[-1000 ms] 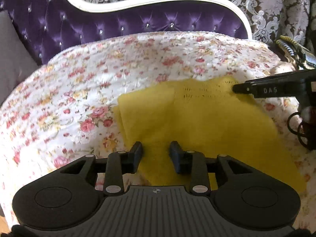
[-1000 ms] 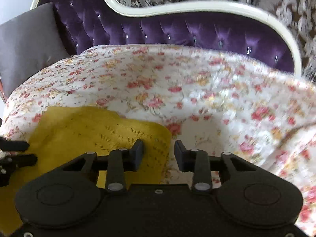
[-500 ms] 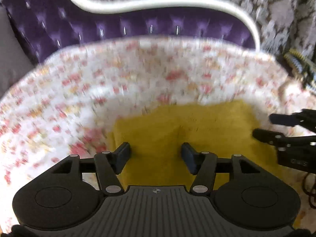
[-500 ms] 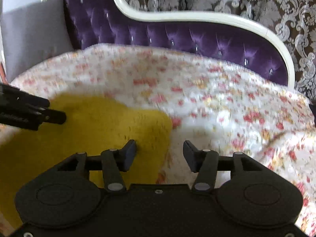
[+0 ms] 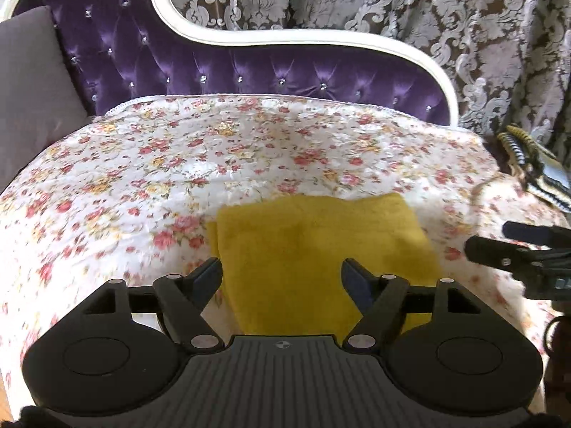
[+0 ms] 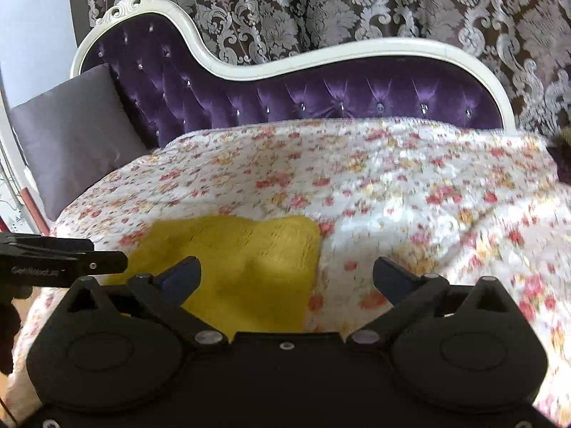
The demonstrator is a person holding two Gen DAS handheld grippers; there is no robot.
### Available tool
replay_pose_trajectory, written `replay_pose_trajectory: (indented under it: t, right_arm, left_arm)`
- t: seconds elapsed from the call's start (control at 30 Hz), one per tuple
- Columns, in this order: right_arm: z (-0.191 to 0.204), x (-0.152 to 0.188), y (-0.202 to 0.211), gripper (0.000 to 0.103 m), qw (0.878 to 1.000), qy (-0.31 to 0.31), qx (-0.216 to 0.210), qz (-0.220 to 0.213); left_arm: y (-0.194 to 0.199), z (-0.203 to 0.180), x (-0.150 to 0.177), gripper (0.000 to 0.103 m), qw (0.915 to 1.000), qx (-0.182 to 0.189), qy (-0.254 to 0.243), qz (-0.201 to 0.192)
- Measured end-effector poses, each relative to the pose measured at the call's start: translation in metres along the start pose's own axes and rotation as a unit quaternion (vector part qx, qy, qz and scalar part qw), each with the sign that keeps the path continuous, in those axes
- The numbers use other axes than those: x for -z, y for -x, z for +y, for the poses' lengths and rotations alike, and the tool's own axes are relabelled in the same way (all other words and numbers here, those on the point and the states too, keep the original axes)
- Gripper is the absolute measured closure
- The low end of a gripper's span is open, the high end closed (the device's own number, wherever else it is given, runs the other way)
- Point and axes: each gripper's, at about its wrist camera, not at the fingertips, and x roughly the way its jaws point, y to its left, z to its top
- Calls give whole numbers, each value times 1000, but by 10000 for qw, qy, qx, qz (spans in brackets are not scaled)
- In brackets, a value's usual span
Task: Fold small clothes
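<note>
A yellow knitted garment [image 5: 314, 246] lies folded into a flat rectangle on the flowered bedspread [image 5: 178, 164]; it also shows in the right wrist view [image 6: 246, 264]. My left gripper [image 5: 282, 278] is open and empty, held above the garment's near edge. My right gripper [image 6: 285, 276] is open and empty, held above the garment's right edge. The right gripper's fingers [image 5: 499, 249] show at the right of the left wrist view, beside the garment. The left gripper [image 6: 71, 260] shows at the left of the right wrist view.
The bedspread [image 6: 392, 185] covers a purple tufted chaise with a white frame [image 5: 285, 71]. A grey cushion [image 6: 71, 135] leans at the left end. A striped knitted item [image 5: 531, 164] lies at the far right. Patterned curtains [image 6: 321, 7] hang behind.
Both grippers have opened wider and pulled back and up from the garment. The garment lies as a smaller, flatter rectangle than a second ago.
</note>
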Motion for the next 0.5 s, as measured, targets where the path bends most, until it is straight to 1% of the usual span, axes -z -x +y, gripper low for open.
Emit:
replay_pose_trajectory:
  t: [0.1, 0.23, 0.3, 0.5]
  right_arm:
    - [8, 9, 12, 1, 9999, 69, 90, 87]
    - [22, 21, 28, 1, 9994, 267, 117, 170]
    - [28, 26, 36, 1, 9993, 283, 201, 150]
    - [39, 36, 56, 1, 9975, 163, 641, 256]
  left_arm:
    - [16, -14, 10, 31, 9998, -197, -52, 86]
    - [30, -34, 22, 31, 9965, -763, -269, 205]
    - [36, -43, 27, 31, 9945, -970, -323, 221]
    - [52, -52, 43, 31, 9945, -963, -241, 329]
